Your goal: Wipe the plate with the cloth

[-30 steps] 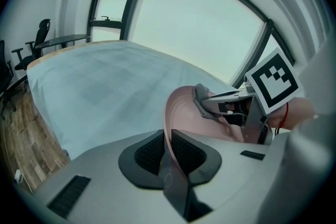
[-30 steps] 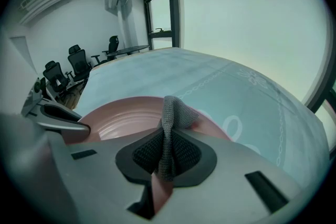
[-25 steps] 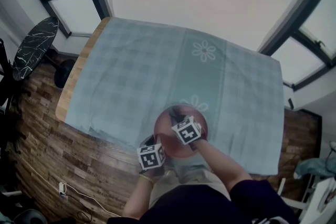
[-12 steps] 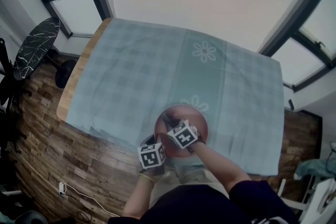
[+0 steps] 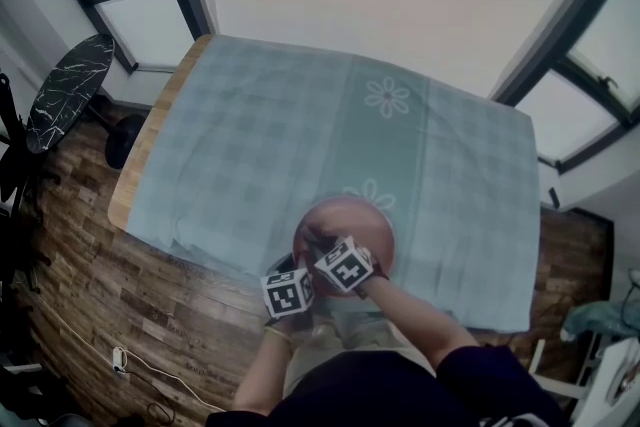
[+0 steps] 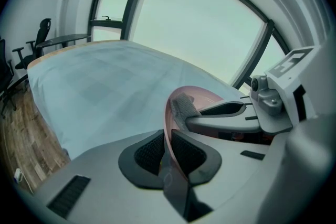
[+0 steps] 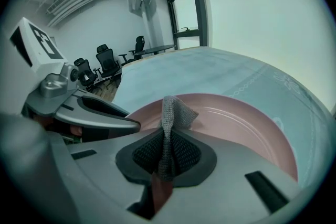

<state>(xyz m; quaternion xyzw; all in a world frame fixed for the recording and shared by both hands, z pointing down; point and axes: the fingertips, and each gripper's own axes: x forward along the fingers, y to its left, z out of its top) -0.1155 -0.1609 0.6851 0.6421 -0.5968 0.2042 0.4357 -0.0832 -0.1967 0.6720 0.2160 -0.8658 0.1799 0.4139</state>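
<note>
A pink plate [image 5: 352, 227] sits near the front edge of the table, tilted up on its near-left side. My left gripper [image 6: 167, 150] is shut on the plate's rim [image 6: 169, 122], which stands on edge between its pads. My right gripper [image 7: 167, 152] is shut on a grey knitted cloth [image 7: 172, 119]. The cloth's free end rests on the inside of the plate [image 7: 236, 123], towards its left side. In the head view the left gripper [image 5: 290, 295] and right gripper [image 5: 335, 260] sit close together at the plate's near-left edge.
A light blue checked tablecloth [image 5: 260, 145] with flower prints covers the table. The wooden table edge [image 5: 135, 165] shows at left. Office chairs [image 7: 105, 63] and a dark desk [image 5: 65, 90] stand beyond the table. The floor is wood planks.
My right gripper has slid with the cloth across the plate towards the left and nearer to me. The left gripper and the plate have stayed still.
</note>
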